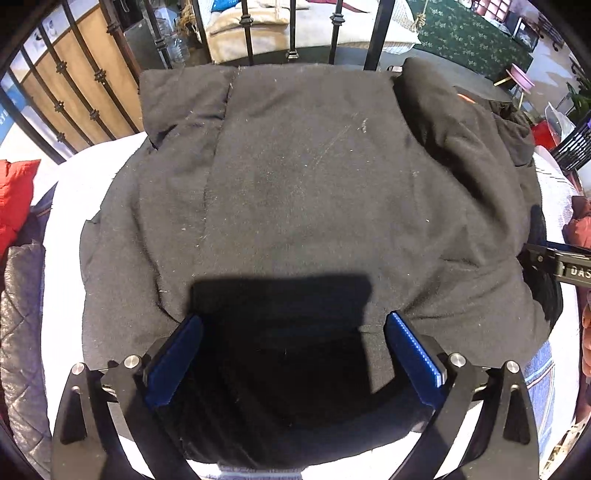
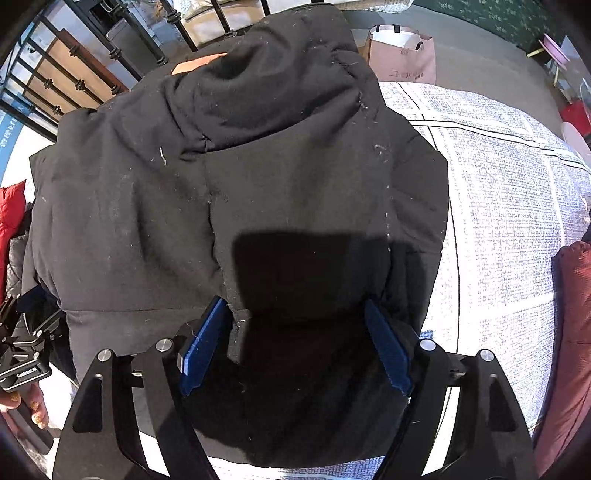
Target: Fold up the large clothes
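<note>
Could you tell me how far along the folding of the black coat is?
Done: the black coat lies on the bed as a compact bundle, sides tucked in, hood on top. In hand: nothing; the left tool and right tool hang open over its near edge. Left: perhaps a final fold.

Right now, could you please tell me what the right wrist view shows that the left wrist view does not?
Only the right wrist view shows the pink paper bag on the floor, the jacket's hood in full, and the hand that holds the left tongs.

Only the left wrist view shows the beige cushions beyond the railing.

Both show the black jacket on the white patterned bedspread, the black metal railing, and open blue-padded tongs over the jacket's near edge.
</note>
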`<state>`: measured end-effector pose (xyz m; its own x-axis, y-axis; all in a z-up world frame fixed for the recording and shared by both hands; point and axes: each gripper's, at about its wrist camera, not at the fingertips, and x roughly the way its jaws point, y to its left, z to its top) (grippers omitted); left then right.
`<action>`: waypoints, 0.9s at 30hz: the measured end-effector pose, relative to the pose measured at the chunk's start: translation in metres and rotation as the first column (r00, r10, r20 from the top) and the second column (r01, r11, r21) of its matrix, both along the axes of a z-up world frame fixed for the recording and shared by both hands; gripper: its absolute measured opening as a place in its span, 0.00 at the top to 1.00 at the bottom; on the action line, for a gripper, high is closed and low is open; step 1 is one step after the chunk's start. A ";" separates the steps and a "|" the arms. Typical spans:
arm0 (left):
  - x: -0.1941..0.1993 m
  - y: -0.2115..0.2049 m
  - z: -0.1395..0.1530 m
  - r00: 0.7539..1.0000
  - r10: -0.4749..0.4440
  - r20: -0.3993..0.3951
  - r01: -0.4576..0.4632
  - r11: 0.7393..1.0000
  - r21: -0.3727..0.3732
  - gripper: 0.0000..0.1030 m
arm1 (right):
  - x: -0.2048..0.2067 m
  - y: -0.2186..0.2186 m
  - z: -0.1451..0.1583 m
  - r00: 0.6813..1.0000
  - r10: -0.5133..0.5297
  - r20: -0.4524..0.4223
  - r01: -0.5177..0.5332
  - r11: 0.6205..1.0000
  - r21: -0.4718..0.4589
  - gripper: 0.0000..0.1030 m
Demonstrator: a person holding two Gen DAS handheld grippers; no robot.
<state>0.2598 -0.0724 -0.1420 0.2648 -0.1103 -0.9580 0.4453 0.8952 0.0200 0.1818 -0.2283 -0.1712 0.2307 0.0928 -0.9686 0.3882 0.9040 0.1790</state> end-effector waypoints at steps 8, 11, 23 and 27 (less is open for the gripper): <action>-0.022 0.018 0.030 0.994 0.079 0.071 -0.081 0.996 0.023 0.06 | 0.004 0.004 0.002 1.000 0.009 -0.002 -0.009 1.000 -0.009 0.20; -0.026 0.026 0.033 0.993 0.086 0.078 -0.089 0.995 0.036 0.06 | 0.000 0.005 0.002 1.000 0.008 0.000 -0.008 1.000 -0.013 0.20; -0.020 0.054 0.050 0.989 0.106 0.101 -0.110 0.994 0.028 0.06 | -0.021 -0.007 0.036 0.993 0.038 0.113 -0.037 0.999 -0.010 0.20; -0.004 0.066 0.057 0.988 0.132 0.076 -0.129 0.991 -0.036 0.06 | -0.036 -0.028 0.041 0.990 -0.034 0.135 0.036 0.999 -0.014 0.20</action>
